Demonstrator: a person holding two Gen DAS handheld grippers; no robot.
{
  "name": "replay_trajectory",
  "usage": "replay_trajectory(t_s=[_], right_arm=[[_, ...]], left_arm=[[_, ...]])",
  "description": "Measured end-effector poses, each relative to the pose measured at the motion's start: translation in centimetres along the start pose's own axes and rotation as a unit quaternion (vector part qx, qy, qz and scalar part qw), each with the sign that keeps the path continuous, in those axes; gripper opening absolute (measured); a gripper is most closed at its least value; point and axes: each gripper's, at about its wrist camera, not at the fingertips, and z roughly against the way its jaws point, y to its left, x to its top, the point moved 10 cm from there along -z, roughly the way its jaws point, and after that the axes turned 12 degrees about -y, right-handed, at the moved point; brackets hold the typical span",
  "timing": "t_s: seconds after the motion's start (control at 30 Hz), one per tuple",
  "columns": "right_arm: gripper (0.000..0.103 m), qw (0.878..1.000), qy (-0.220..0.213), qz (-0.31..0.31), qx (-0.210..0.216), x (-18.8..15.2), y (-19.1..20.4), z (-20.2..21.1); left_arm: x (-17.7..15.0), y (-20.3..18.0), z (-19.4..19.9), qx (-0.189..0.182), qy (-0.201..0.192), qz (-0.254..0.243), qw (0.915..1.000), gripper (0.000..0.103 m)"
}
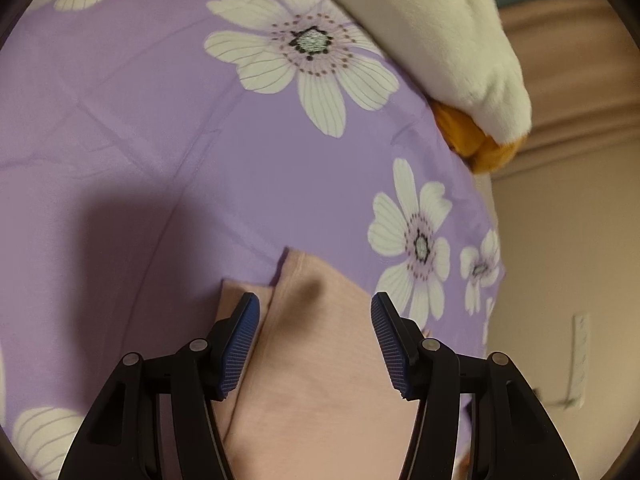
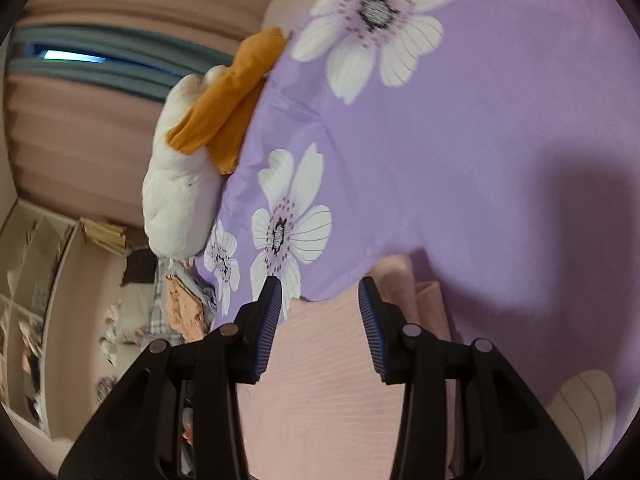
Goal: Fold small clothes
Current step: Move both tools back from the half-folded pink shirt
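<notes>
Low in both wrist views, I hold the left gripper [image 1: 315, 344] and right gripper [image 2: 319, 328] above the pink garment [image 1: 320, 360], jaws spread and pinching nothing. It lies folded flat on the purple floral sheet [image 1: 160, 120], likely just set down. A plush toy [image 1: 472, 40] sits upper right, clear of the work.

Folded garment [image 1: 320, 360] lies on bedsheet [image 1: 160, 120] near its edge; plush toy [image 1: 460, 40] sits farther along that edge.
</notes>
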Motion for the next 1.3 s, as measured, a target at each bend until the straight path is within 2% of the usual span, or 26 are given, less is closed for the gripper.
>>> replay_trajectory(t_s=[0.13, 0.23, 0.37, 0.43, 0.57, 0.67, 0.8, 0.9, 1.1, 1.3], right_arm=[[0.041, 0.998, 0.000, 0.070, -0.003, -1.0, 1.1, 1.7], [0.036, 0.994, 0.006, 0.109, -0.004, -2.3, 1.2, 2.7], [0.034, 0.991, 0.036, 0.125, -0.028, -4.6, -0.3, 2.4], [0.033, 0.989, 0.048, 0.125, -0.057, -5.3, -2.0, 1.9], [0.023, 0.991, 0.049, 0.102, -0.078, -5.5, -4.0, 1.2], [0.028, 0.991, 0.042, 0.104, -0.079, -5.5, -3.8, 2.2], [0.028, 0.986, 0.036, 0.153, -0.051, -6.8, -1.0, 4.4], [0.028, 0.980, 0.050, 0.188, -0.037, -9.1, 0.1, 5.9], [0.028, 0.971, 0.084, 0.221, -0.039, -13.8, -1.0, 7.8], [0.025, 0.963, 0.110, 0.234, -0.075, -17.0, -3.4, 8.4]], left_arm=[[-2.2, -0.6, 1.2, 0.006, 0.005, -0.060, 0.9982, 0.056], [-4.7, -1.1, 1.9, 0.000, 0.014, -0.100, 0.9949, 0.056], [-8.3, -1.3, 2.6, -0.008, 0.029, -0.144, 0.9891, 0.056], [-9.7, -0.9, 2.7, -0.004, 0.035, -0.158, 0.9868, 0.056], [-11.7, 0.4, 2.9, 0.006, 0.047, -0.158, 0.9863, 0.056], [-12.2, 0.6, 3.9, 0.004, 0.044, -0.159, 0.9863, 0.056], [-13.4, 1.0, 5.3, 0.002, 0.043, -0.163, 0.9857, 0.056], [-14.8, 1.7, 6.1, 0.003, 0.048, -0.164, 0.9854, 0.056], [-16.8, 2.5, 7.3, 0.001, 0.049, -0.161, 0.9857, 0.056], [-17.7, 3.0, 8.2, 0.001, 0.044, -0.152, 0.9874, 0.056]])
